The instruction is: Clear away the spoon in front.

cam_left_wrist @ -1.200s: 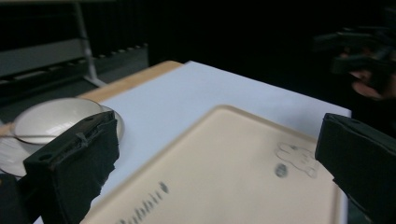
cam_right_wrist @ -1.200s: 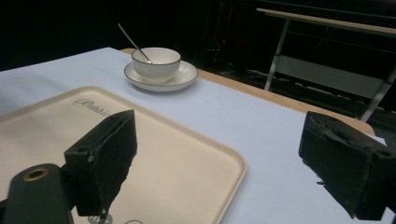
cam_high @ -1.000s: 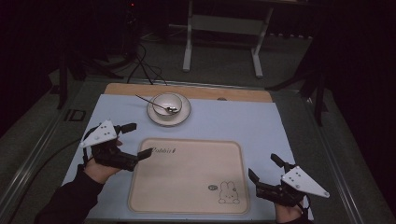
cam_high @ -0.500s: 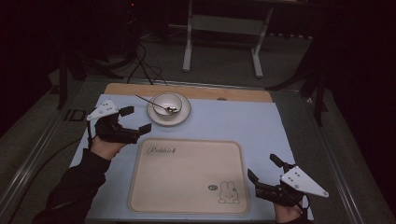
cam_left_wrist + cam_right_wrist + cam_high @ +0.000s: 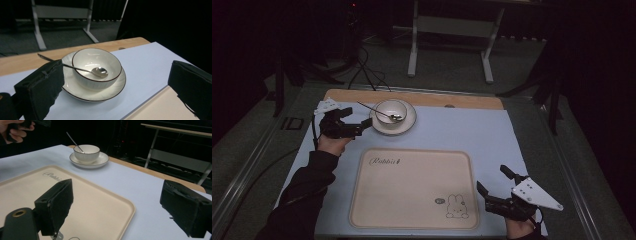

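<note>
Plate (image 5: 408,125) rim, left claw (image 5: 357,121) spread beside

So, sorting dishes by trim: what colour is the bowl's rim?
Dark brown line on the white bowl; clearest in the left gripper view.

I am seeing a glossy cream-white ceramic bowl (image 5: 96,65) with a thin dark brown rim line and faint vertical ribbing, sitting on a matching cream-white round saucer (image 5: 105,91) with the same dark edge line, a shiny silver metal spoon (image 5: 99,71) gleaming inside. I am also looking at a pale beige rectangular plastic tray (image 5: 412,187) carrying dark script lettering and a small outlined rabbit drawing, lying on a light blue-white mat (image 5: 462,130) over a tan wooden tabletop (image 5: 422,98).
</note>
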Demonstrator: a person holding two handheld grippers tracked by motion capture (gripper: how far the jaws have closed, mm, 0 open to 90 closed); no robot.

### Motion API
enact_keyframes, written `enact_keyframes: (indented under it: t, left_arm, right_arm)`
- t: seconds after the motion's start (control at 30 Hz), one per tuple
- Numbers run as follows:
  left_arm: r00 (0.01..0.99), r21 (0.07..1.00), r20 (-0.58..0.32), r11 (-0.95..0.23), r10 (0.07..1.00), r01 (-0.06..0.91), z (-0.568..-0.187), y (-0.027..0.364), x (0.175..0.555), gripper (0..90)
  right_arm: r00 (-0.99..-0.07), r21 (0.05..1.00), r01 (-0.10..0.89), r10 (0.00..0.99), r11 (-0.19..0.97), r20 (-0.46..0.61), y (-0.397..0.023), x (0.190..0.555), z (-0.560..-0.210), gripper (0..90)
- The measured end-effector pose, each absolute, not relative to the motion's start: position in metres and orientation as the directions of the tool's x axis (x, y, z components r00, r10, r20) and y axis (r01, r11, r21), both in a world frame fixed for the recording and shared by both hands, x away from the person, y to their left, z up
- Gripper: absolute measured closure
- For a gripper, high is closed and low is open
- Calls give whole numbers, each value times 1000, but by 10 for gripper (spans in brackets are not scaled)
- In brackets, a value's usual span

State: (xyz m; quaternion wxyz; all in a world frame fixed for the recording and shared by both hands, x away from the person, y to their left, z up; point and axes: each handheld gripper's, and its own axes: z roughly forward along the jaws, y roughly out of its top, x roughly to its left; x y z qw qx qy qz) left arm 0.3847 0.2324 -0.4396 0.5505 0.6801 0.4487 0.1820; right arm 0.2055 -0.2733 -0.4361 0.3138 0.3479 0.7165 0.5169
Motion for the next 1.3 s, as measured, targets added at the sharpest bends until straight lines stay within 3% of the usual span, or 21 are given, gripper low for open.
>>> enact_keyframes:
  t: [0.33, 0.7, 1.3]
  left_arm:
    - [437, 866, -353, 112, 827, 487, -465, 239, 413, 14]
    - [322, 797, -471, 240, 822, 554, -483, 241, 437, 95]
    - [202, 746, -548, 365, 812, 558, -490, 239, 460, 469]
  right_arm:
    - [-566, 959, 181, 820, 217, -79, -274, 206, -436, 114]
    - [-571, 958, 186, 817, 218, -75, -274, 207, -437, 114]
    - [-575, 955, 197, 815, 221, -69, -274, 208, -438, 115]
